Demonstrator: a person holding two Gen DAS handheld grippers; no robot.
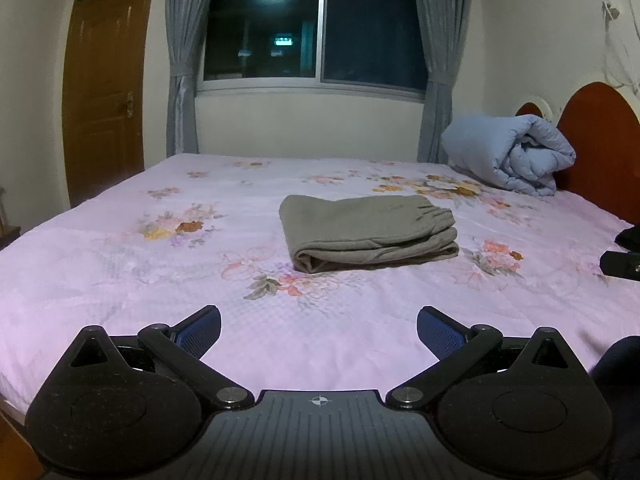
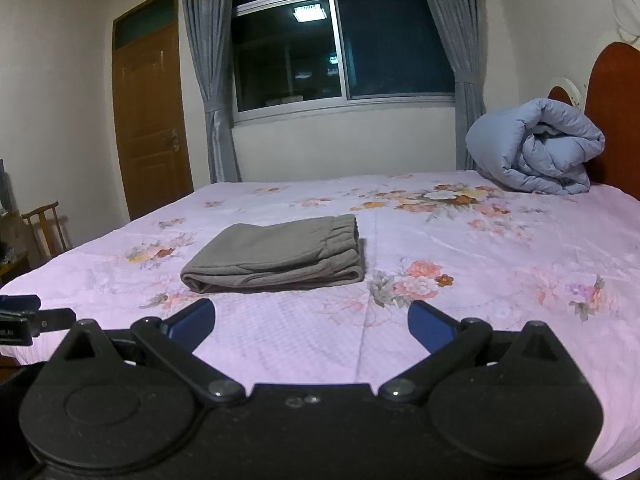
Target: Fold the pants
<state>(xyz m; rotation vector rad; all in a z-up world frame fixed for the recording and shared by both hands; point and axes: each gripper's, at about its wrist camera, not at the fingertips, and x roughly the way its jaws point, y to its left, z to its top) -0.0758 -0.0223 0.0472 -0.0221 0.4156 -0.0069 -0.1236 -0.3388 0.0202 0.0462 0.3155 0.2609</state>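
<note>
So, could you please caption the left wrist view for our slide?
Open left hand-held gripper faces folded grey pants on floral bed sheet.

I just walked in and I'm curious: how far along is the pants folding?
It looks finished. The grey pants lie as a compact, layered bundle on the floral bed sheet, waistband on top. Nothing is in hand: the left gripper and right gripper are both open, empty and back from the bundle. I can see nothing left beyond perhaps tidying edges.
</note>
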